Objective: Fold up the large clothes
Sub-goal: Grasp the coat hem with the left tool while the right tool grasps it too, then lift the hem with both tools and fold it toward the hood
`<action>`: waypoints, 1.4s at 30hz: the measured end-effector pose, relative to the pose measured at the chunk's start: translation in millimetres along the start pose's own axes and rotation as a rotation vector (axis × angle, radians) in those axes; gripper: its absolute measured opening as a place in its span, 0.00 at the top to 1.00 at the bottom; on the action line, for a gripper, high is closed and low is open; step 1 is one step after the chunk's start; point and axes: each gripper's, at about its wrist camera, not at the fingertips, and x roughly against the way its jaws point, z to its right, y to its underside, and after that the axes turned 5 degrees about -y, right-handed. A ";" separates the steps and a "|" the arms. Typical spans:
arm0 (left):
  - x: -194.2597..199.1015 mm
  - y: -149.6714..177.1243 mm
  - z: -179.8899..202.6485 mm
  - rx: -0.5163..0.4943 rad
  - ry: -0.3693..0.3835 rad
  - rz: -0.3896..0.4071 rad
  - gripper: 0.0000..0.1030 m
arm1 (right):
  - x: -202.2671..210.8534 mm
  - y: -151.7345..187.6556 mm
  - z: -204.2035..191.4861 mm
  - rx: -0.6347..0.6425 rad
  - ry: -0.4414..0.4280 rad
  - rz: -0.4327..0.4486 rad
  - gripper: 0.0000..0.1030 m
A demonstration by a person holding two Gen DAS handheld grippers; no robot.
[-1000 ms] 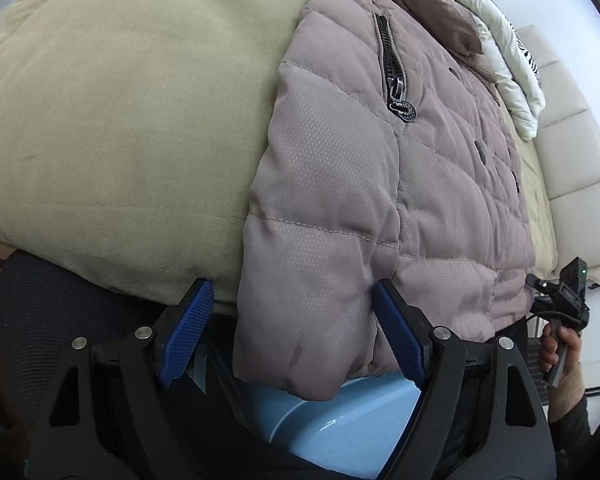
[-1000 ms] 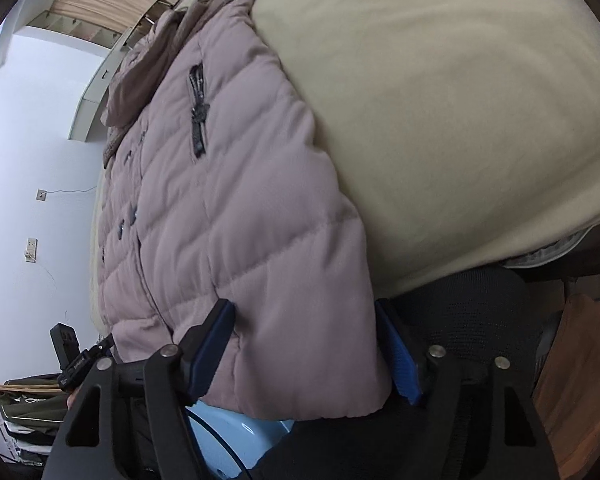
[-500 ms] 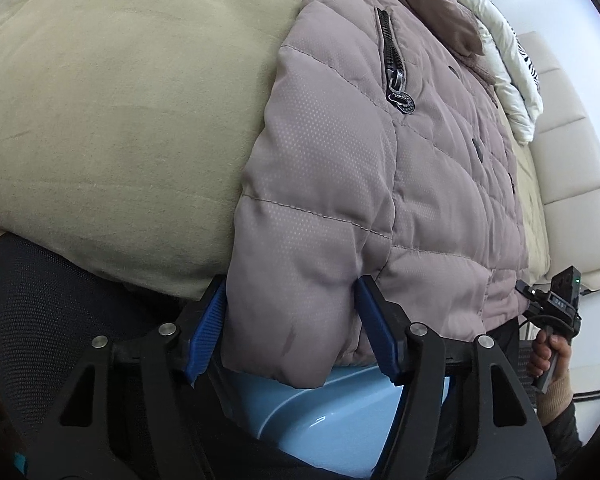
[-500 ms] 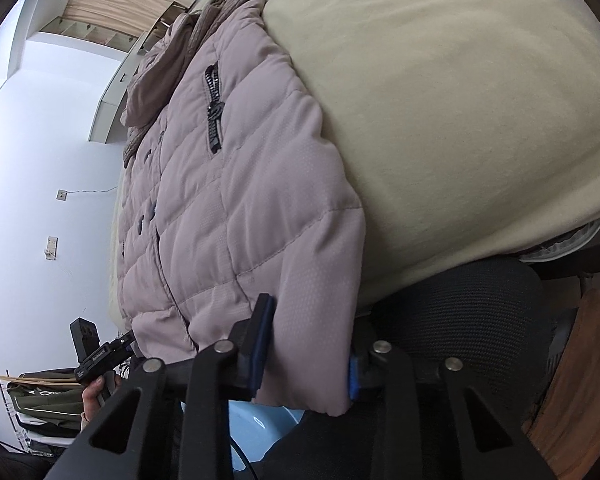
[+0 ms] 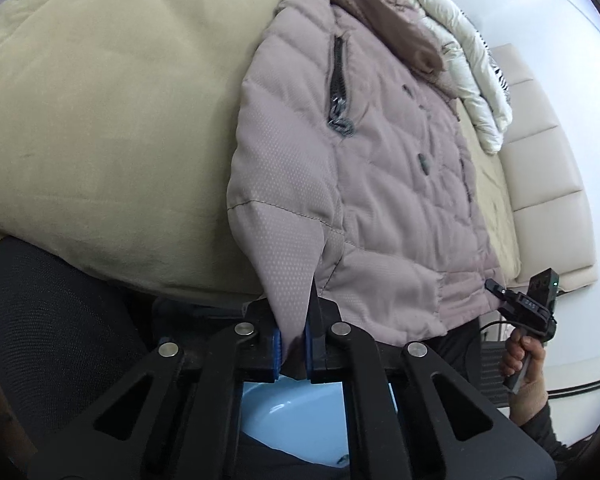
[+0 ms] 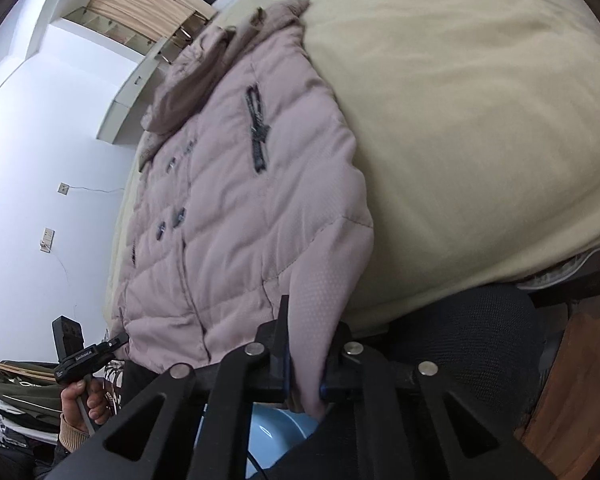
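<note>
A mauve quilted puffer jacket [image 5: 380, 184] lies front up on a beige bed [image 5: 100, 120], its hem hanging over the near edge. It has a black pocket zipper [image 5: 338, 88] and a brown hood [image 5: 384, 20]. My left gripper [image 5: 292, 344] is shut on one bottom corner of the jacket. My right gripper [image 6: 304, 376] is shut on the other bottom corner of the jacket [image 6: 240, 208]. Each view shows the other gripper in a hand at the jacket's far hem corner: the right gripper [image 5: 496, 290] and the left gripper [image 6: 120, 340].
A white puffy garment [image 5: 460, 60] lies near the cream headboard [image 5: 540, 184]. A black mesh chair [image 5: 52, 320] and a light blue basin [image 5: 292, 416] sit below the bed edge. A white wall [image 6: 40, 140] and wooden shelves [image 6: 140, 12] stand beyond the bed.
Both grippers moved in onto the jacket's hem and closed from wide open to clamped on its bottom corners. The gripped cloth now bunches into a peak at each gripper.
</note>
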 end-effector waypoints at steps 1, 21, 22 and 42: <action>6.3 -3.4 2.2 0.013 0.028 0.008 0.95 | 5.5 -1.9 -5.2 0.005 -0.010 0.020 0.91; 111.7 -207.6 74.2 0.030 0.261 0.357 0.96 | 43.6 -186.3 -127.2 0.145 -0.238 0.337 0.92; 112.9 -225.0 79.1 0.026 0.255 0.376 0.96 | 42.5 -202.3 -134.0 0.158 -0.237 0.353 0.92; -29.1 -534.7 73.0 0.139 0.074 0.421 0.96 | -137.9 -448.5 -148.3 0.170 0.045 0.387 0.92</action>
